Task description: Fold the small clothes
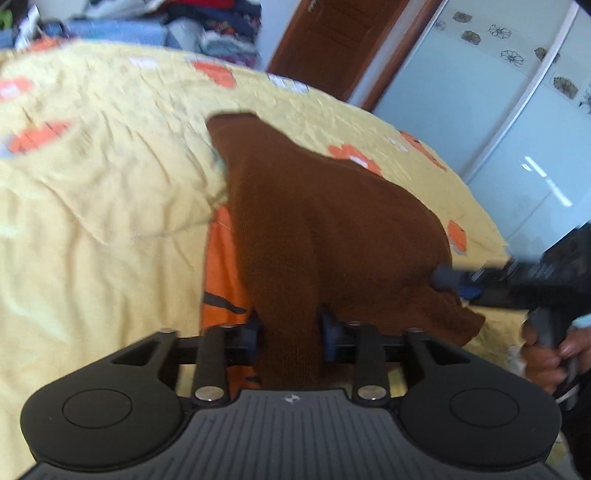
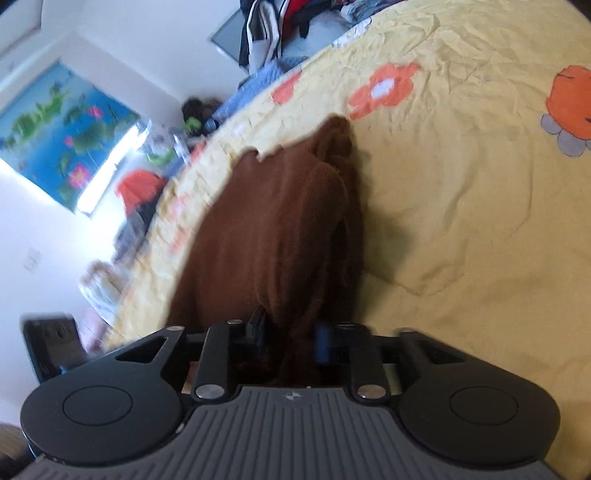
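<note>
Left wrist view: left gripper (image 1: 290, 334) nearest, fingers narrow, clamped on a bunched fold of the brown garment (image 1: 325, 229), cloth packed between the blue pads (image 1: 327, 332). Garment is a brown knit piece, lifted off the bed (image 1: 92, 206), stretched away from the camera to a far blunt end resting near the yellow sheet. Bed has a yellow cover with orange flower prints, wrinkled. At right, right gripper (image 1: 439, 277) comes in sideways, its tip pinching the garment's right edge; a loose corner hangs below it. The person's hand (image 1: 546, 354) grips that tool's handle. Behind: wooden door (image 1: 332, 40), pale wardrobe (image 1: 480, 110) with flower marks, clothes pile (image 1: 221, 26) past the bed. Frame blurry. Right wrist view: right gripper (image 2: 290, 338) nearest, fingers narrow, holding a gathered wad of the garment (image 2: 269, 229) between them. Garment hangs in folds ahead of the fingers, over the bed edge; whether its far end touches the bed (image 2: 461, 221) can't tell. Left of the bed: wall picture (image 2: 62, 136) with lotus flowers, clutter, dark clothes (image 2: 280, 22) at top. Left gripper not clearly seen in this view.
</note>
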The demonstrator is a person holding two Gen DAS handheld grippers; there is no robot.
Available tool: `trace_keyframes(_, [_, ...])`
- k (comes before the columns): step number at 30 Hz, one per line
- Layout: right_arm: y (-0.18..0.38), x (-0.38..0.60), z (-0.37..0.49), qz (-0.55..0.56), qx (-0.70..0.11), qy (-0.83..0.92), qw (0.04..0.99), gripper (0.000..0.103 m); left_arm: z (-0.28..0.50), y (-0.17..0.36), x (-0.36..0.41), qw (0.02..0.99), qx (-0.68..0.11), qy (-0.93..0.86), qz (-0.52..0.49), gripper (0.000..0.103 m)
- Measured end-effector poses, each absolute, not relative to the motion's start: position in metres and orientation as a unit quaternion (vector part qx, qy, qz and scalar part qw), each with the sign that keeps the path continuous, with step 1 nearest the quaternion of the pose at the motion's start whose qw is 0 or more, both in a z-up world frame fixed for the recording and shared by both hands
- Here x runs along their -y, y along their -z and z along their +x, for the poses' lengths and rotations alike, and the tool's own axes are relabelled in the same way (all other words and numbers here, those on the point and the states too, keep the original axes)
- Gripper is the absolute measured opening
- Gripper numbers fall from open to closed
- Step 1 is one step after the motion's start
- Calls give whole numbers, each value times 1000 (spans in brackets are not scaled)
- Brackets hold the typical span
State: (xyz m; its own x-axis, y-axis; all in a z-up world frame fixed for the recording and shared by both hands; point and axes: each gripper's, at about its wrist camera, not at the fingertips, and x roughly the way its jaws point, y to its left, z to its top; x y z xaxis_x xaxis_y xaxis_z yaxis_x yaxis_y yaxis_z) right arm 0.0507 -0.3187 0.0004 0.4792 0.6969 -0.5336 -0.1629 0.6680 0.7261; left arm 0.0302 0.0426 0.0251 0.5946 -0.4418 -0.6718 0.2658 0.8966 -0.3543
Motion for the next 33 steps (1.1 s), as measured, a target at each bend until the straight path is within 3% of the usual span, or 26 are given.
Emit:
trace_keyframes(1, [-9,323,48,310,-420,-261,812,62,19,-32,-42,898,-384,195,-87,59])
trace_keyframes(2, [-17,327,46,311,-404,-253,822,69,8,-37,-40,910,-360,194,-67,73])
trace_keyframes(5, [-30,339,56,332,-376,-242,830,72,-7,-42,-26,922,-325,209,-14,77])
trace_keyframes(8, [-29,329,82,333,-397,-240,821,66,-5,-31,-10,918,-333,213,22,77])
trace_keyframes(9, [-25,323,92,324,-412,-236,818,56,-4,-26,-5,918,-335,210,35,77])
trace_keyframes(10, [-21,314,101,309,-426,-229,818,30,-4,-20,-1,917,-339,203,48,77])
trace_keyframes(12, [-23,306,116,273,-430,-228,830,27,-2,-11,3,912,-353,203,55,78])
trace_keyframes(14, [-27,308,125,248,-412,-228,847,16,-5,-5,5,913,-352,199,59,78])
trace_keyframes(17, [-11,313,133,248,-437,-214,838,16,-8,-6,6,912,-353,199,63,77])
trace_keyframes(20, [-20,324,114,281,-417,-215,837,39,-10,-14,-8,908,-368,200,22,77])
trace_keyframes(21, [-26,328,104,290,-406,-211,841,53,-10,-17,-13,906,-372,199,10,77])
trace_keyframes(22, [-33,332,91,297,-383,-211,849,57,-11,-19,-17,906,-375,197,-1,77])
trace_keyframes(26, [-61,313,52,271,-351,-254,860,61,-5,-26,-24,910,-374,180,-11,77])
trace_keyframes(28, [-70,288,46,230,-349,-272,867,72,1,-25,-19,909,-381,166,0,77])
trace_keyframes(33, [-57,239,67,150,-389,-272,867,75,6,-17,-8,903,-400,157,3,77])
